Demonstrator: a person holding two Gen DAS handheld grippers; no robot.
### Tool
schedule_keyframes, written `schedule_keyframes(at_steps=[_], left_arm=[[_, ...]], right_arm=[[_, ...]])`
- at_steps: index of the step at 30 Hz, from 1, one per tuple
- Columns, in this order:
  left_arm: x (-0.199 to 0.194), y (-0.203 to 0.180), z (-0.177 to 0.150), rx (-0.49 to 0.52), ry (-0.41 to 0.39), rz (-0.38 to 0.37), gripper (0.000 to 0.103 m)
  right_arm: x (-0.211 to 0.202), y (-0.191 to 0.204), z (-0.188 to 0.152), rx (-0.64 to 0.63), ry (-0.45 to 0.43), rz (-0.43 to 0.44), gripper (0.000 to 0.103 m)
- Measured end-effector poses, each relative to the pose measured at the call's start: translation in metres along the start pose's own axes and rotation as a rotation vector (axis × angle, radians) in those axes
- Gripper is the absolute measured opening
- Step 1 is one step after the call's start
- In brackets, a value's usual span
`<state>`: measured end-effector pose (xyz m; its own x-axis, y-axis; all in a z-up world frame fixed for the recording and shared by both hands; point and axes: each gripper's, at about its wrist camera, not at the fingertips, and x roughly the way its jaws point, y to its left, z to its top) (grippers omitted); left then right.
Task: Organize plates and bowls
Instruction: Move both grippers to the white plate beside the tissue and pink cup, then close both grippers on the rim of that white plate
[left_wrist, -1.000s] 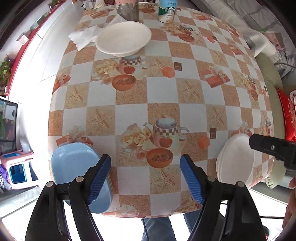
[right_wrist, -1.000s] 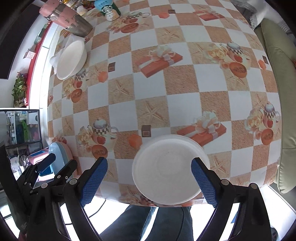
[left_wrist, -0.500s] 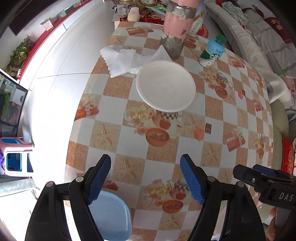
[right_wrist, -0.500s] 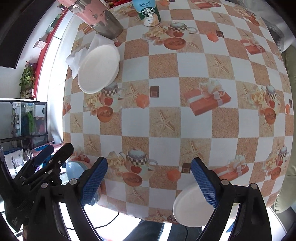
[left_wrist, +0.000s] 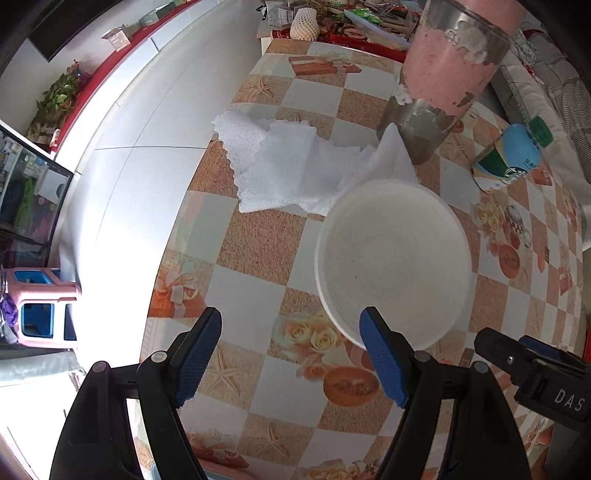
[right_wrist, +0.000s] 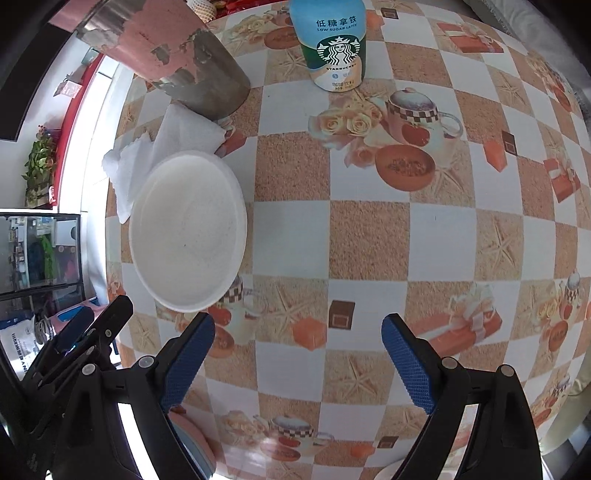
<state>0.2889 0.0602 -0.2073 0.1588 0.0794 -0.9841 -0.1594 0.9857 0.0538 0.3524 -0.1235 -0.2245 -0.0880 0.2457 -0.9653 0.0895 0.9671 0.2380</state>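
Checkered table (left_wrist: 255, 236), far left corner: white bowl (left_wrist: 393, 267) beside white cloth (left_wrist: 295, 173) and pink tumbler (left_wrist: 447, 74). Nearer: left gripper (left_wrist: 291, 356), jaws spread and empty, right pad overlapping bowl's near rim. Right gripper (right_wrist: 297, 363), likewise released, empty, bowl up-left of it.

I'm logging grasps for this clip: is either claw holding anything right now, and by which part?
Nothing is held. The left claw and right claw are both open and empty above the table; the white bowl sits ungripped.
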Motion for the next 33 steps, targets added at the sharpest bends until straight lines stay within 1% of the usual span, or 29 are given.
schedule_keyframes(at_steps=[4, 7, 9, 10, 11, 12, 13, 14, 15, 16, 17, 18, 21, 24, 26, 29, 33], left_arm=[[0.018, -0.004, 0.015, 0.004, 0.0, 0.019, 0.08], [0.033, -0.007, 0.021, 0.013, 0.016, 0.046, 0.08], [0.04, -0.009, 0.024, 0.014, 0.028, 0.042, 0.08], [0.042, -0.009, 0.025, 0.013, 0.027, 0.035, 0.079], [0.045, -0.01, 0.026, 0.016, 0.027, 0.028, 0.072], [0.048, -0.011, 0.027, 0.021, 0.035, 0.022, 0.062], [0.052, -0.012, 0.027, 0.022, 0.049, 0.01, 0.057], [0.055, -0.012, 0.027, 0.018, 0.064, -0.012, 0.045], [0.057, -0.012, 0.027, 0.011, 0.07, -0.041, 0.038], [0.057, -0.013, 0.026, 0.009, 0.071, -0.059, 0.034], [0.056, -0.015, 0.026, 0.017, 0.069, -0.065, 0.026], [0.055, -0.019, 0.025, 0.034, 0.068, -0.062, 0.024], [0.05, -0.033, 0.018, 0.108, 0.058, -0.026, 0.024], [0.046, -0.039, 0.005, 0.14, 0.065, -0.027, 0.024], [0.044, -0.042, -0.008, 0.155, 0.074, -0.025, 0.024], [0.04, -0.048, -0.037, 0.182, 0.094, -0.027, 0.024], [0.034, -0.051, -0.082, 0.215, 0.125, -0.015, 0.028]], right_arm=[[0.011, 0.005, 0.017, -0.009, -0.037, -0.007, 0.093], [0.02, 0.01, 0.028, -0.025, -0.057, -0.009, 0.093], [0.027, 0.013, 0.034, -0.033, -0.059, -0.011, 0.093], [0.03, 0.014, 0.036, -0.037, -0.062, -0.012, 0.092], [0.033, 0.016, 0.038, -0.043, -0.063, -0.02, 0.089], [0.036, 0.018, 0.04, -0.051, -0.062, -0.023, 0.077], [0.04, 0.02, 0.042, -0.058, -0.052, -0.027, 0.063], [0.044, 0.021, 0.042, -0.059, -0.039, -0.018, 0.058], [0.047, 0.021, 0.043, -0.055, -0.028, 0.005, 0.049], [0.05, 0.021, 0.043, -0.049, -0.021, 0.035, 0.042], [0.051, 0.021, 0.044, -0.045, -0.019, 0.056, 0.038], [0.053, 0.022, 0.044, -0.048, -0.014, 0.072, 0.032], [0.055, 0.029, 0.042, -0.08, 0.0, 0.095, 0.015], [0.056, 0.029, 0.034, -0.105, 0.006, 0.076, 0.015], [0.057, 0.023, 0.025, -0.102, 0.029, 0.081, 0.015], [0.058, 0.016, 0.003, -0.112, 0.066, 0.071, 0.015], [0.06, 0.007, -0.034, -0.111, 0.108, 0.06, 0.016]])
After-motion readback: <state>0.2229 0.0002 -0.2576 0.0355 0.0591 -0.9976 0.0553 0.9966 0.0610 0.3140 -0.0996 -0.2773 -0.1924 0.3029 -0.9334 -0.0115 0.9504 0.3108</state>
